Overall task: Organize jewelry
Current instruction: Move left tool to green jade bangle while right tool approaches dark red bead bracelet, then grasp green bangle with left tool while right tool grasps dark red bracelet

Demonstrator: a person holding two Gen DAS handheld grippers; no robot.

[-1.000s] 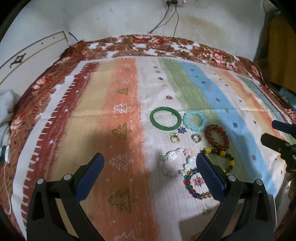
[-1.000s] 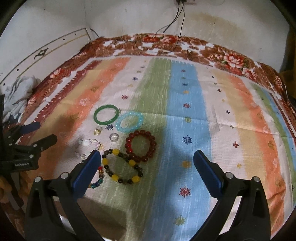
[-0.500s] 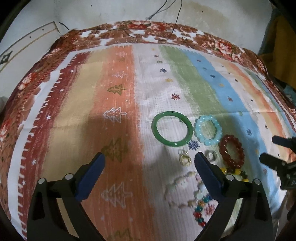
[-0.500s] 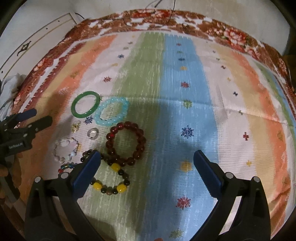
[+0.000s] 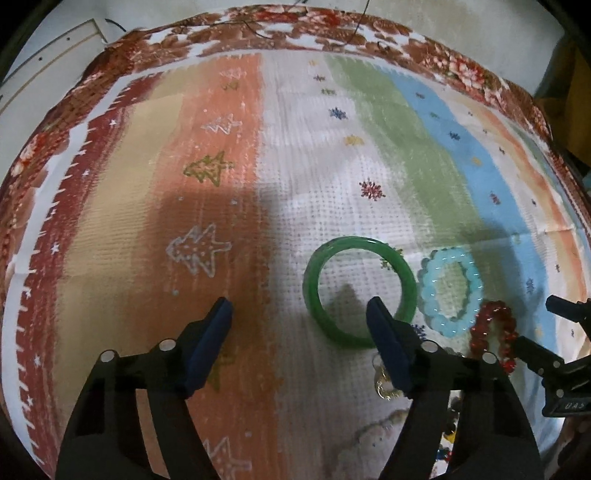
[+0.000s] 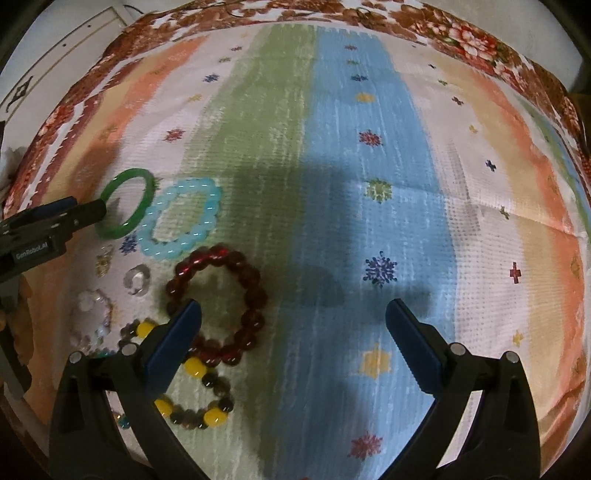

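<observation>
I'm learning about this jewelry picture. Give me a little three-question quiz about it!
1. True or false: the left gripper is shut on the green bangle.
2. Which bracelet lies right beside the green bangle? A) light blue bead bracelet B) dark red bead bracelet C) yellow-and-brown bead bracelet
3. Fill in: one finger of the right gripper covers part of the dark ___ bead bracelet.

Key: 1 false, its jaws stand open. 2 A. 3 red.

Place: a home room
Signs: striped patterned cloth (image 6: 369, 206) over floral bedding (image 5: 332, 26), plain wall (image 5: 461, 26), hanging cables (image 5: 360, 22)
</observation>
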